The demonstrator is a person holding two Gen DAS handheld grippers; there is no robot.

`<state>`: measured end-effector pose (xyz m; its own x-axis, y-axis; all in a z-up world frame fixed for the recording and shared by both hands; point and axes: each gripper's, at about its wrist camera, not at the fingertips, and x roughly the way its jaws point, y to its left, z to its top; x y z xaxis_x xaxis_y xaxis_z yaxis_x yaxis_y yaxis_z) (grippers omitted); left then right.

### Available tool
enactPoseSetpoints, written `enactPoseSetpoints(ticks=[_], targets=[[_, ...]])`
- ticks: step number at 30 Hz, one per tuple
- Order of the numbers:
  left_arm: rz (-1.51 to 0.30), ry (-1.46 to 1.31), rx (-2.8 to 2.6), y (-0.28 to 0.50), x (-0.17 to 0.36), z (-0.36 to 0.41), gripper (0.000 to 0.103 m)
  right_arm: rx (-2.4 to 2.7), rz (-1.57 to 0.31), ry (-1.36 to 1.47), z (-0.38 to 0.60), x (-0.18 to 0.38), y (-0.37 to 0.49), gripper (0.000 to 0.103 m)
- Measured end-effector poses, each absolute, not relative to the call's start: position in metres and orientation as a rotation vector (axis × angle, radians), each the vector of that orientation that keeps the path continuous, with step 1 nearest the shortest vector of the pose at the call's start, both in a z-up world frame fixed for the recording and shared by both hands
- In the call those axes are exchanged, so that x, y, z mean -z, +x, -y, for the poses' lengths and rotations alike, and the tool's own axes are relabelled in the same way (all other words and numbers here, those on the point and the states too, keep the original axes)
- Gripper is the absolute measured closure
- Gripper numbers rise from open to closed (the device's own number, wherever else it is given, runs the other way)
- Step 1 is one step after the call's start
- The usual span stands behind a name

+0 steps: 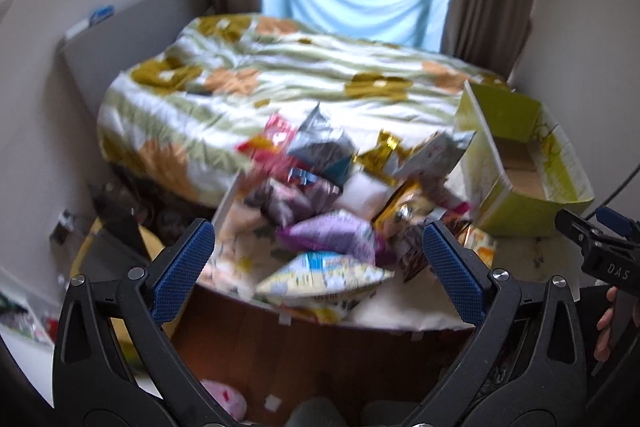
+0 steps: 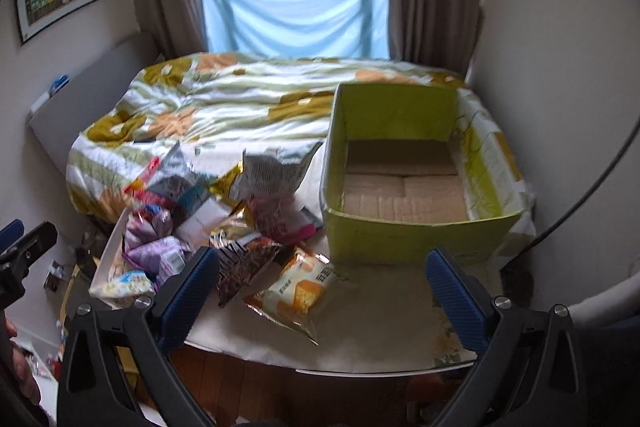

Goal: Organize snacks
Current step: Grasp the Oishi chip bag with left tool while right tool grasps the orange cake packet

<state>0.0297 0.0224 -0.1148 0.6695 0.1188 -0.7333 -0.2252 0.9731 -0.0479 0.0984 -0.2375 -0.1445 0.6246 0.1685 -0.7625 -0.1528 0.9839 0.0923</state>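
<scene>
A pile of snack packets (image 1: pixel 328 195) lies on the near corner of the bed; it also shows in the right wrist view (image 2: pixel 208 211). A purple packet (image 1: pixel 332 233) and a yellow-white packet (image 1: pixel 324 277) lie nearest my left gripper (image 1: pixel 318 255), which is open and empty, just short of the pile. An orange cracker packet (image 2: pixel 298 287) and a dark striped packet (image 2: pixel 240 263) lie between the fingers of my right gripper (image 2: pixel 320 283), which is open and empty above them. A green cardboard box (image 2: pixel 404 179), open and empty, stands right of the pile; the left wrist view also shows it (image 1: pixel 520 163).
The bed (image 2: pixel 224 99) has a floral quilt and stands under a window with a blue cloth (image 2: pixel 296 11). A grey headboard (image 2: pixel 84 107) is at the left. Wooden floor (image 1: pixel 288 355) lies below the bed edge, with clutter at the left (image 1: pixel 116 223). A cable (image 2: pixel 592 187) runs down the right.
</scene>
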Motion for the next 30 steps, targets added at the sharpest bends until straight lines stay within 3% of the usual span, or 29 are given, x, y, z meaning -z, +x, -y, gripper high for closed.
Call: enactPoseSetpoints(ticks=[11,19,30], targets=[[-0.921,-0.219,-0.295,0.023,0.231,-0.019,0.001,-0.270,-1.039,0.011,0.234,0.240,0.138,0.000],[-0.897,-0.182,-0.319,0.047,0.262,-0.018,0.001,-0.237,-1.077,0.048,0.226,0.275,0.154,0.000],[-0.844,-0.210,-0.280,0.056,0.260,-0.031,0.002,-0.169,-1.101,0.116,0.220,0.291,0.167,0.001]])
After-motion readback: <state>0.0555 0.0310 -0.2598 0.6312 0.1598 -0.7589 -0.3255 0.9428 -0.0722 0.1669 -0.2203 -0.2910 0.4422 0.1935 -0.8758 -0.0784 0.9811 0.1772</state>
